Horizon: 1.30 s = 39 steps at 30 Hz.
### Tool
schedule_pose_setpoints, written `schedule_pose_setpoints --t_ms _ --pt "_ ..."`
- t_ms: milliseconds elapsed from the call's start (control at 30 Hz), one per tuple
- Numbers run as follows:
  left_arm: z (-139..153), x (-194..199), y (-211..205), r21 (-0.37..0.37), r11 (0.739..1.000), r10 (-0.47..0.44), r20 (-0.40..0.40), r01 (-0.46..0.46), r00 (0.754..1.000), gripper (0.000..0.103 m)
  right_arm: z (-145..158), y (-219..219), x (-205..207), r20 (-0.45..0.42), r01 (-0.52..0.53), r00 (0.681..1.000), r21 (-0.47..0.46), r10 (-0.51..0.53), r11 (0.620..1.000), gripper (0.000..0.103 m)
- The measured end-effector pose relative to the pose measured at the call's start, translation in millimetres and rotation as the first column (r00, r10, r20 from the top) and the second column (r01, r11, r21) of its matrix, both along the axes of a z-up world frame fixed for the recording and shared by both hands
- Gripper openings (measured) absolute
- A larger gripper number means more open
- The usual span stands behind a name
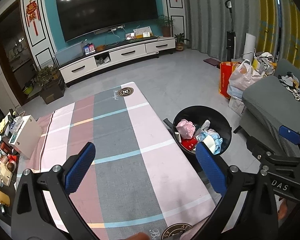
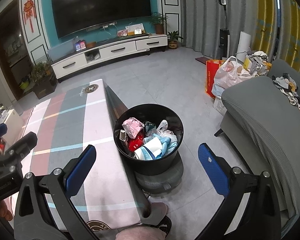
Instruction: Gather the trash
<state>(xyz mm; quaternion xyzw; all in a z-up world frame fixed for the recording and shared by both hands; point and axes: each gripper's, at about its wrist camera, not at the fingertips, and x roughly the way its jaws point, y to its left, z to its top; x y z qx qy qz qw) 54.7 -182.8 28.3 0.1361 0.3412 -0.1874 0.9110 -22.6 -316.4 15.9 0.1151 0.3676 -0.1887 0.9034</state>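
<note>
Closest in, the left tool (image 1: 145, 166) is hovering over the tabletop (image 1: 114, 132) with its blue fingers (image 1: 80, 168) spread wide apart and nothing between them. The right tool (image 2: 147, 168) is hanging past the tabletop's right edge, above the floor, its jaws also standing wide open and empty. In the left wrist view the right tool is showing at the far right edge, level with the bin; in the right wrist view a part of the left tool is showing at the far left edge.

The tabletop is wearing a checked cloth of pink, grey and white blocks with thin blue and orange lines, and its surface is lying bare.

Just beside the tabletop's right edge, a black bin (image 2: 150, 160) is standing on the floor. Inside it the trash is lying in a loose heap: a crumpled pink paper (image 2: 132, 127), a red box (image 2: 135, 144), a white paper cup (image 2: 150, 149), a light blue cloth or mask (image 2: 167, 143) and a white plastic bag (image 2: 163, 127).

Further right, a grey sofa (image 2: 260, 108) is standing near the bin, with bags piled behind it. At the far wall, a long white cabinet (image 1: 118, 57) is sitting under a big dark television (image 1: 108, 10).
</note>
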Motion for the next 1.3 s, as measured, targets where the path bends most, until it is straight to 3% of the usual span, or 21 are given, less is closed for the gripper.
schedule_pose_setpoints --t_ms 1300 --pt "-5.2 6.1 2.7 0.005 1.000 0.006 -0.022 -0.006 1.000 0.100 -2.5 5.1 -1.2 -0.002 -0.014 1.000 0.003 0.014 1.000 0.100"
